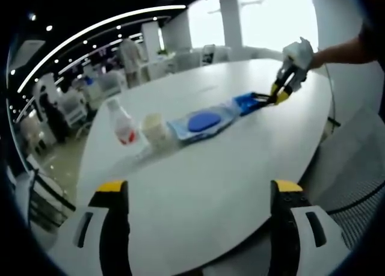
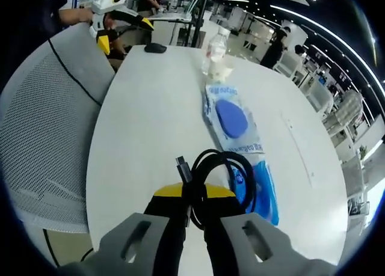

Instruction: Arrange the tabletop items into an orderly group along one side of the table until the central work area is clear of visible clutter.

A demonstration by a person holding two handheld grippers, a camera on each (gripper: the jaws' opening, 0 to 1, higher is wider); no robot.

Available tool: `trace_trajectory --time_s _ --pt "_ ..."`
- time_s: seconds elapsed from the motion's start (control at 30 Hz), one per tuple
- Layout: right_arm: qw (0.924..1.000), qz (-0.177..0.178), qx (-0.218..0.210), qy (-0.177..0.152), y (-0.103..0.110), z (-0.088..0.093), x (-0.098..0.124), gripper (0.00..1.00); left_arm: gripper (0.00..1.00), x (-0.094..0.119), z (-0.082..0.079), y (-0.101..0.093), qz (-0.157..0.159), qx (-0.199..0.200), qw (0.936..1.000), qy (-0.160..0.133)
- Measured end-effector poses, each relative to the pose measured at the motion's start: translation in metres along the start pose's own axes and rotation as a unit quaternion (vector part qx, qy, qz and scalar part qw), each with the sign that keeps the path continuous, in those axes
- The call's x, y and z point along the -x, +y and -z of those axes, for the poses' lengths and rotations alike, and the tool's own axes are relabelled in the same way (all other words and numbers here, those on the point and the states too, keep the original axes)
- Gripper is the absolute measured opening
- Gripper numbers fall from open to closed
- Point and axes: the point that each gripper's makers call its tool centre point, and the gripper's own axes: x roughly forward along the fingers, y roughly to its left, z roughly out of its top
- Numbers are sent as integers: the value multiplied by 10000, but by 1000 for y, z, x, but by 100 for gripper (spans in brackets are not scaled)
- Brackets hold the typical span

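Right tool (image 2: 194, 213) clenched on coiled black cable (image 2: 219, 180); left tool (image 1: 198, 195) released; loop may snag blue packet (image 2: 258, 189) beside it.

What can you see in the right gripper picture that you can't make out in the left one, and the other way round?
The right gripper view shows the coiled black cable clamped in the right gripper, its plug end up, plus a mesh chair. The left gripper view shows the left gripper open over the table edge and a person's forearm. Both show the white table, clear bottle, white cup and blue packets.
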Motion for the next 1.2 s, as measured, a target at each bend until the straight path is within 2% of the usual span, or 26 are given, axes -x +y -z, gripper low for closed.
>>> trace_trajectory --time_s 0.27,0.63,1.2 --pt "9999 -113 77 -44 8 -10 -16 8 94 0 1 1 -26 -8 10000 44" --pt "9995 -293 71 -44 20 -13 -38 8 93 0 3 2 -48 -14 10000 82" --pt "9970 -772 29 92 42 -3 -65 9 93 0 5 3 -74 23 9999 112"
